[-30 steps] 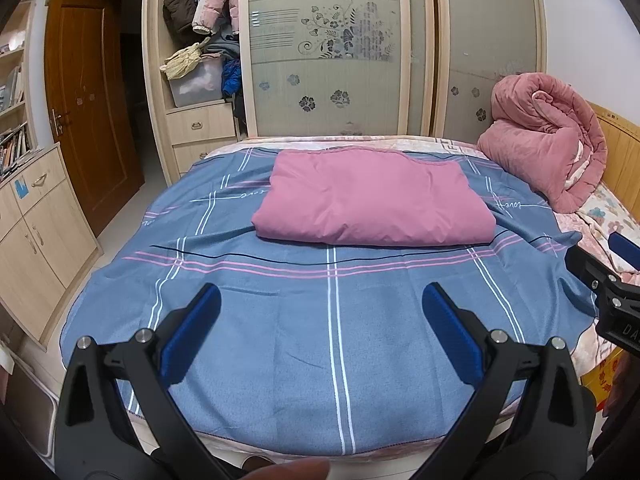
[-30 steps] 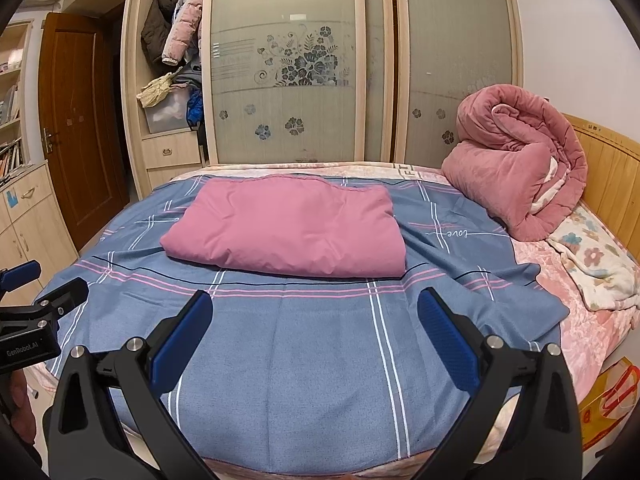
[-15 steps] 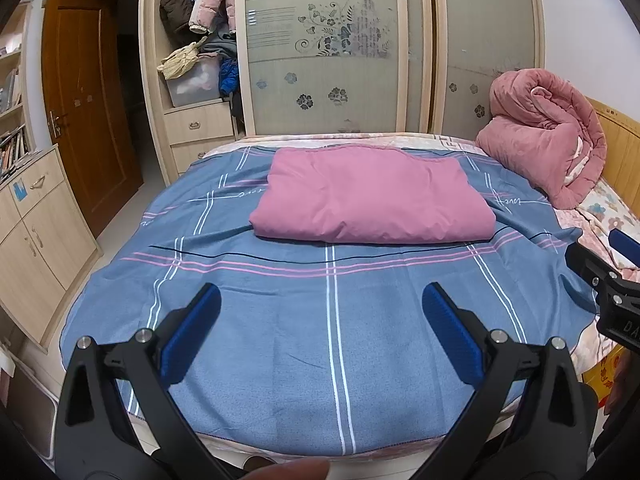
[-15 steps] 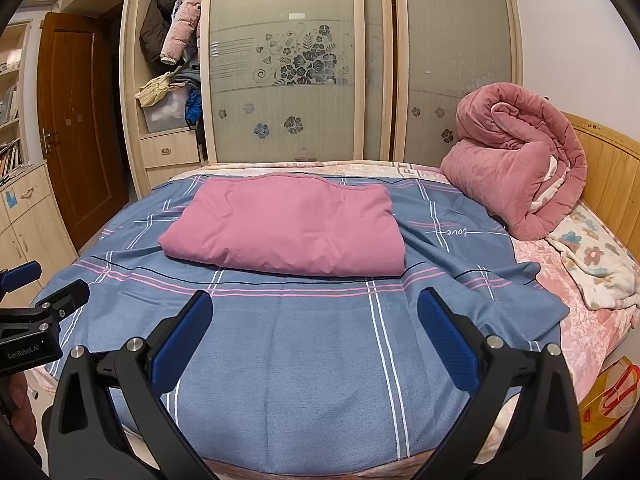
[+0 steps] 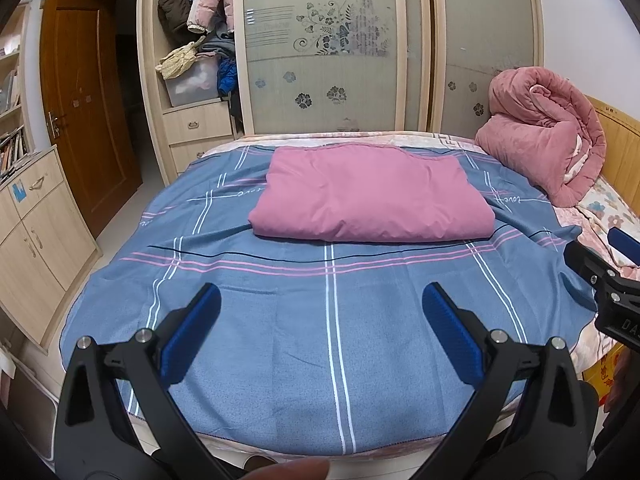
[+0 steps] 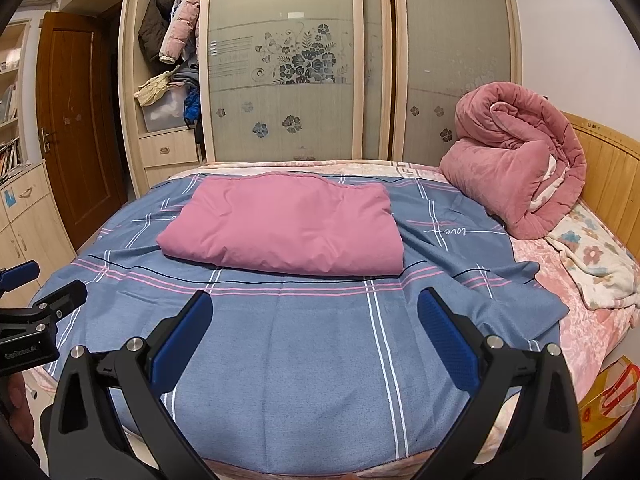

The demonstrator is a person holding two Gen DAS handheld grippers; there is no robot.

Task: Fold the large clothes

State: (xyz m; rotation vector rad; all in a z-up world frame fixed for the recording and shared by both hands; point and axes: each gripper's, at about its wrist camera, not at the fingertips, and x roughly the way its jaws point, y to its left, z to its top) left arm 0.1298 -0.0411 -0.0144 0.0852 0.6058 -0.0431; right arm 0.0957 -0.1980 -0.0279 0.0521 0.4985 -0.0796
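**Both grippers spread above the near edge of the bed**

A folded pink cover (image 5: pixel 370 196) lies on the blue sheet (image 5: pixel 280 344), toward the far side of the bed (image 6: pixel 592 320), nearer the wardrobe (image 6: pixel 288 64). The left gripper (image 5: pixel 320 312) hangs over the sheet's near part, jaws wide apart and empty. The right gripper (image 6: pixel 314 316) does likewise, just beside it, also spread and holding nothing. A rolled pink quilt (image 6: pixel 516 164) sits at the headboard end, right of the cover.

A pale wardrobe (image 6: pixel 360 72) with frosted floral sliding doors stands behind the bed (image 6: pixel 560 300); a brown wooden door (image 5: pixel 80 120) and light cabinets (image 5: pixel 36 240) line the left wall.
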